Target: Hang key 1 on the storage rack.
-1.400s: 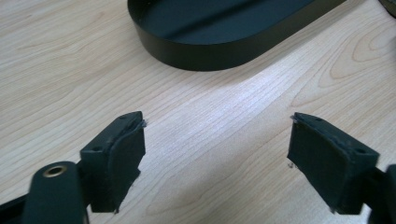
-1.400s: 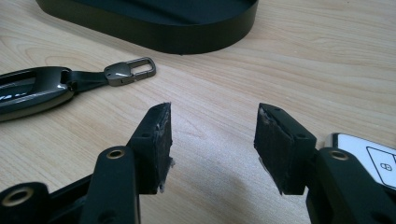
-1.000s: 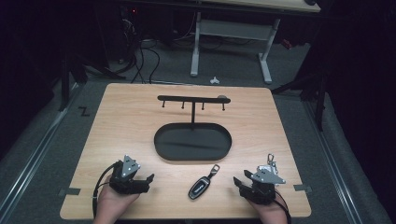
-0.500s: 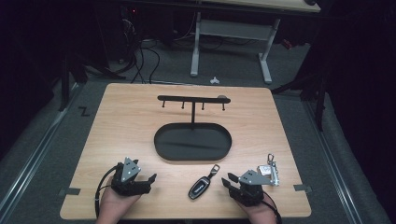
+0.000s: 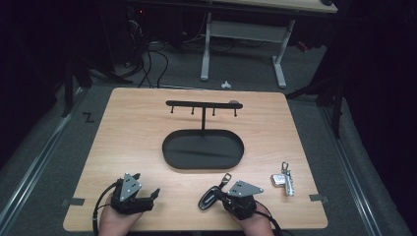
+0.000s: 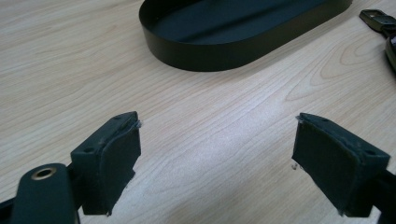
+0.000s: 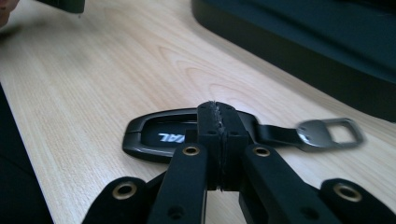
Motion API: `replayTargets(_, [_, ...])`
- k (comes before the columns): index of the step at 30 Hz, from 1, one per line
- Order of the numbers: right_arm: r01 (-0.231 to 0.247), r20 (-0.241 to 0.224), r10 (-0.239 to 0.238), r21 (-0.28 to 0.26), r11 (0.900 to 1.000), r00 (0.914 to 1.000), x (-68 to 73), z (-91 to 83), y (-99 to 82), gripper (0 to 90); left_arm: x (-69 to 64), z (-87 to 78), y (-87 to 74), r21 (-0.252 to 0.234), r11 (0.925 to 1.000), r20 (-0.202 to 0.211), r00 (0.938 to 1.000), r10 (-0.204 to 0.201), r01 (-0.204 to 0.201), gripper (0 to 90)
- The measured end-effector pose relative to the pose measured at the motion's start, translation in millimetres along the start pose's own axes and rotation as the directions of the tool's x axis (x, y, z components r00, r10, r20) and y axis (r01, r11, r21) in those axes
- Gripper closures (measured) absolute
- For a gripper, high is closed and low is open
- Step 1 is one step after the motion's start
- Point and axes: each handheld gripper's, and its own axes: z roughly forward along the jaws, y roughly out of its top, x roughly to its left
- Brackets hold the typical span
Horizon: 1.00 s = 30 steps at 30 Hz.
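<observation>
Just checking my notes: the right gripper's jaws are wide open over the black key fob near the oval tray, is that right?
Not quite. The right gripper has its jaws shut together, pads meeting with nothing between them, right by the black key fob near the oval tray. The right gripper view shows it.

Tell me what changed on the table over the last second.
The right gripper slid left, away from the silver keys, up to the black car key; its jaws have just been closing, pads together with nothing between them. The left gripper, open, and the key stand stayed put.
</observation>
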Motion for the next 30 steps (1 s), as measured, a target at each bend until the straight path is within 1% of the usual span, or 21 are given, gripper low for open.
replayTargets(3, [0.019,-0.006,-0.019,0.016,0.9997,0.9998,3.4,6.0,0.1,89.8,0.3,-0.7,-0.8,0.001,1.0000,0.000,1.0000,0.000,0.000,15.5])
replayTargets(5, [0.019,-0.004,-0.019,0.030,0.9994,0.9998,3.2,7.9,-1.0,89.8,-0.3,0.1,-0.2,0.000,1.0000,0.006,1.0000,0.003,-0.003,15.5])
replayTargets(11, [0.014,0.017,-0.014,0.033,0.9994,0.9998,0.1,2.1,-5.4,89.8,-4.2,7.3,4.8,-0.010,0.9998,0.023,0.9996,0.015,-0.015,15.5])
replayTargets(17, [0.001,0.058,-0.003,0.034,0.9994,0.9983,-6.6,-12.9,-15.4,89.8,-11.5,20.2,15.2,-0.025,0.9991,0.065,0.9972,0.037,-0.036,15.5])
replayTargets(21, [-0.012,0.094,0.009,0.035,0.9993,0.9955,-13.2,-25.1,-23.4,89.7,-17.4,27.5,21.5,-0.035,0.9980,0.080,0.9953,0.055,-0.052,15.6])
replayTargets(25, [-0.038,0.122,0.034,0.032,0.9988,0.9919,-19.5,-34.6,-30.2,88.2,-21.6,33.8,25.9,-0.034,0.9971,0.091,0.9934,0.070,-0.068,15.6])
replayTargets(28, [-0.043,0.110,0.040,0.024,0.9988,0.9931,-19.4,-39.3,-32.6,87.2,-22.5,38.2,28.0,-0.030,0.9972,0.092,0.9933,0.070,-0.068,15.8])
replayTargets(30, [-0.031,0.108,0.029,0.023,0.9992,0.9937,-16.3,-42.9,-33.6,87.1,-22.2,40.2,29.0,-0.028,0.9974,0.088,0.9938,0.068,-0.066,15.9])
